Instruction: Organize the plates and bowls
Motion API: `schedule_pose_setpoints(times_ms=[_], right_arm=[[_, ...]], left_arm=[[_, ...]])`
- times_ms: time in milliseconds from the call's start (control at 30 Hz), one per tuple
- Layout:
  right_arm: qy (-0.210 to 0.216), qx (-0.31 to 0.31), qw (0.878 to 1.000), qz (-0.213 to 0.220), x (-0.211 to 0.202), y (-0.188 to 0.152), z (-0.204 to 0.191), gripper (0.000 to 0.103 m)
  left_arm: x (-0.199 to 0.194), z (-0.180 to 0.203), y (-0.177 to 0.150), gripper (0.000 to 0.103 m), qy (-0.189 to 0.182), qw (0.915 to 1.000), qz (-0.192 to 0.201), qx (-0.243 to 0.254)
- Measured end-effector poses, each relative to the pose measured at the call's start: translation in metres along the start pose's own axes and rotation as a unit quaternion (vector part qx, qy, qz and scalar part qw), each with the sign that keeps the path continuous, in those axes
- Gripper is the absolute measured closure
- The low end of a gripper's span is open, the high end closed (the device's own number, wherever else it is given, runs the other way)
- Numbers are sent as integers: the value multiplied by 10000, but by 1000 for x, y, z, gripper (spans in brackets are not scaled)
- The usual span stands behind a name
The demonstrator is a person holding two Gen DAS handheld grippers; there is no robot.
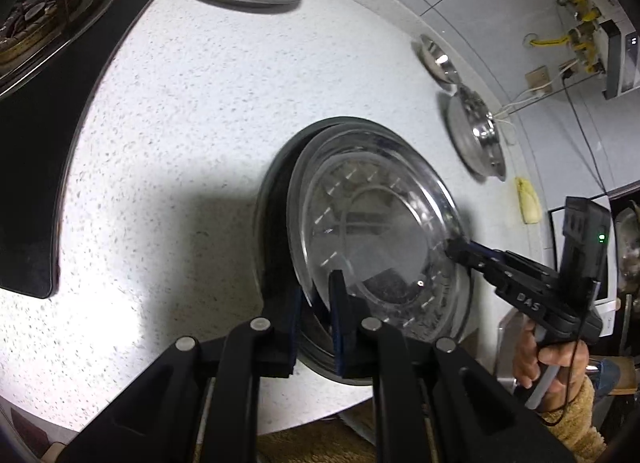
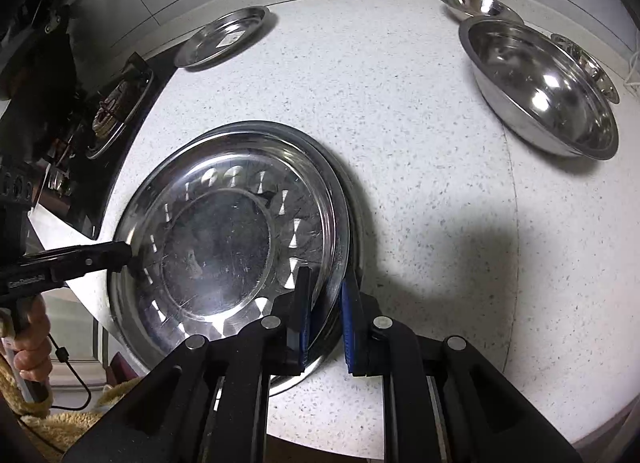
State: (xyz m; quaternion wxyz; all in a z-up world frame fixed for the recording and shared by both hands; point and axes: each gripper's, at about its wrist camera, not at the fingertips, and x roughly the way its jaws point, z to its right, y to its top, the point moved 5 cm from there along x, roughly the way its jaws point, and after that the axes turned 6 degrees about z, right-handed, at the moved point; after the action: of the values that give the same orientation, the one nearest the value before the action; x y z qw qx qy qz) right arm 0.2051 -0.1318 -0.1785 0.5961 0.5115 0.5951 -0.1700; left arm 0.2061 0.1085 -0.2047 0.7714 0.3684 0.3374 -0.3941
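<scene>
You have both tools clamped on the same large steel plate: your right gripper pinches its near-right rim, and your left gripper pinches the opposite rim, so the plate is held between your two hands. It sits tilted above a second plate whose dark rim shows just beyond it (whether the two touch, you cannot tell from here). Both lie near the front edge of the speckled white countertop, with the lower plate's rim close to that edge.

To the plate's right the counter is bare as far as the large steel bowl, which stands well apart near the back wall with smaller bowls just behind it. A smaller flat plate rests at the back, beside the black stove top. Between that plate and yours the surface is open.
</scene>
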Motion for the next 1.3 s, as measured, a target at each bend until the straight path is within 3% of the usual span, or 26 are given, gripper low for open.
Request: schedule_pose_setpoints(times_ms=[300, 500, 600, 767, 833, 933, 1000, 1133, 1300], right_arm=[[69, -72, 9999, -64, 2, -9, 1, 90], [48, -268, 9996, -78, 2, -6, -7, 87], [55, -289, 9996, 14, -5, -2, -4, 78], [125, -415, 9989, 180, -19, 7, -2, 72], [197, -450, 9985, 253, -22, 15, -4, 71], [301, -410, 9980, 372, -22, 35, -7, 59], [334, -460, 9974, 452, -18, 53, -13, 59], [548, -429, 9961, 546, 1, 104, -25, 59], [670, -493, 9951, 535, 48, 184, -50, 59]], left_arm=[[5, -1, 1, 90, 155, 9999, -2, 0], [2, 5, 0, 84, 293, 9991, 83, 288], [-7, 9, 3, 75, 416, 9974, 244, 532], [-26, 9, 15, 74, 539, 9950, 542, 638], [-36, 5, 29, 74, 496, 9948, 727, 510], [-46, -7, 63, 74, 409, 9948, 933, 40], [-47, -20, 90, 73, 449, 9935, 1016, -264], [-31, -54, 150, 73, 425, 9871, 1068, -1115], [-6, -90, 202, 73, 500, 9722, 1195, -1952]])
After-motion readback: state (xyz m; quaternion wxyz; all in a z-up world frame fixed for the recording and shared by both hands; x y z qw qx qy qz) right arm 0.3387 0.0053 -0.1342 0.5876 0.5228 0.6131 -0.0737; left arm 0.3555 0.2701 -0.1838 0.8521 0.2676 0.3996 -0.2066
